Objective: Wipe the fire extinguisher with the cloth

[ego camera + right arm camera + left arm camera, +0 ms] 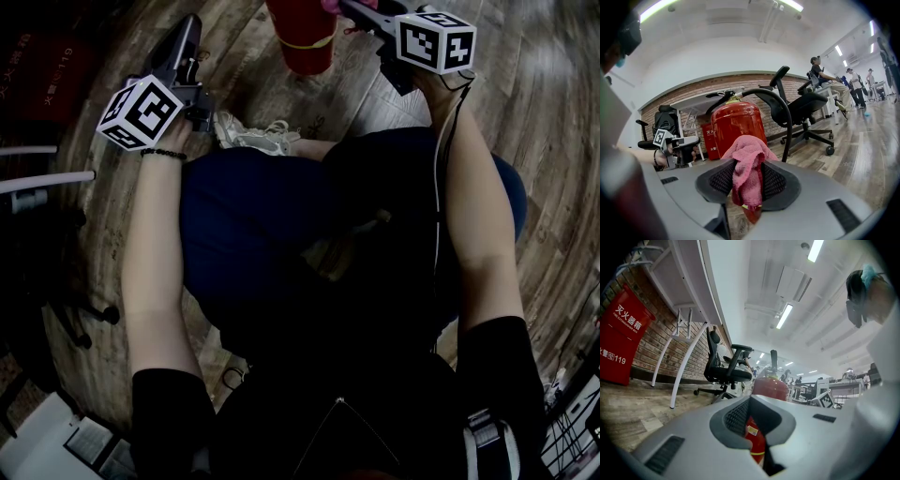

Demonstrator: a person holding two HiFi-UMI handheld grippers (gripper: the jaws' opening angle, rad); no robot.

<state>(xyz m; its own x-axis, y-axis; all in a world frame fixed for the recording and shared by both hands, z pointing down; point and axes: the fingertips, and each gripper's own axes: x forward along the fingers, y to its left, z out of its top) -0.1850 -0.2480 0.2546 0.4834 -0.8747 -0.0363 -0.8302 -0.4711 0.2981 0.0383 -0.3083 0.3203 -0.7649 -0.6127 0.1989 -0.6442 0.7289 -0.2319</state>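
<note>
The wooden plank floor (pixel 548 103) carries the red fire extinguisher (pixel 302 42) at the far side; a black office chair (pixel 806 108) stands beyond it.

Head view: the fire extinguisher (pixel 302 42) is cut off by the top edge; only its lower body shows. The cloth (pixel 327 5) shows as a pink sliver at that edge. Left gripper view: the left gripper (pixel 757 446) hides the extinguisher's middle; its label (pixel 752 430) is too small to read
</note>
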